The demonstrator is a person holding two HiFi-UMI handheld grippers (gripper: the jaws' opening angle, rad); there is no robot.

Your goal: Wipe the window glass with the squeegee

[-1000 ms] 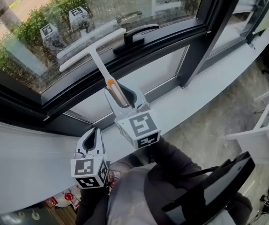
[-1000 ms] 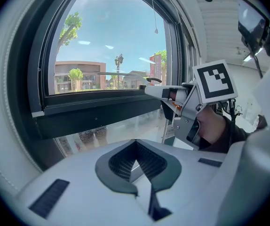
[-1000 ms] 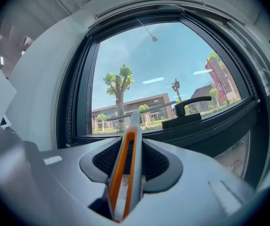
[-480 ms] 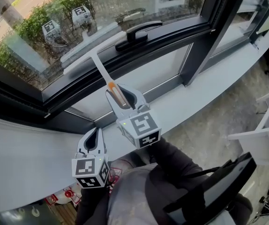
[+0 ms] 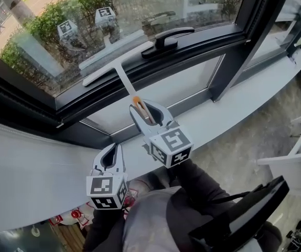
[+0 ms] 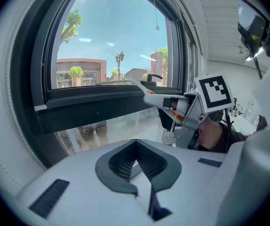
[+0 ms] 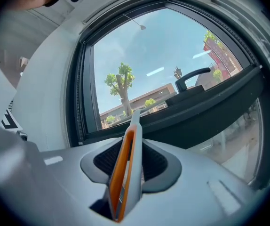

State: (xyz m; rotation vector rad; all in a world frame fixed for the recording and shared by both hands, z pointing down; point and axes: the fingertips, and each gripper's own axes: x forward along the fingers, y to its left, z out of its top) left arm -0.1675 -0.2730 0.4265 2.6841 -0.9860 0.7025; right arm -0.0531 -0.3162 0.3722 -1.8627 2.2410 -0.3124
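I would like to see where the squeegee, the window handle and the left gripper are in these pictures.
squeegee (image 5: pixel 126 82), head view, on its white shaft.
window handle (image 5: pixel 171 34), head view, on the black lever.
left gripper (image 5: pixel 116 148), head view, at its closed tips.

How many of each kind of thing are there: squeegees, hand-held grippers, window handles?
Squeegees: 1, the white squeegee with orange in its handle.
Grippers: 2, the left gripper with jaws together and empty, and the right gripper with jaws just closing tighter on the squeegee's handle.
Window handles: 1, the black window handle.
Total: 4.
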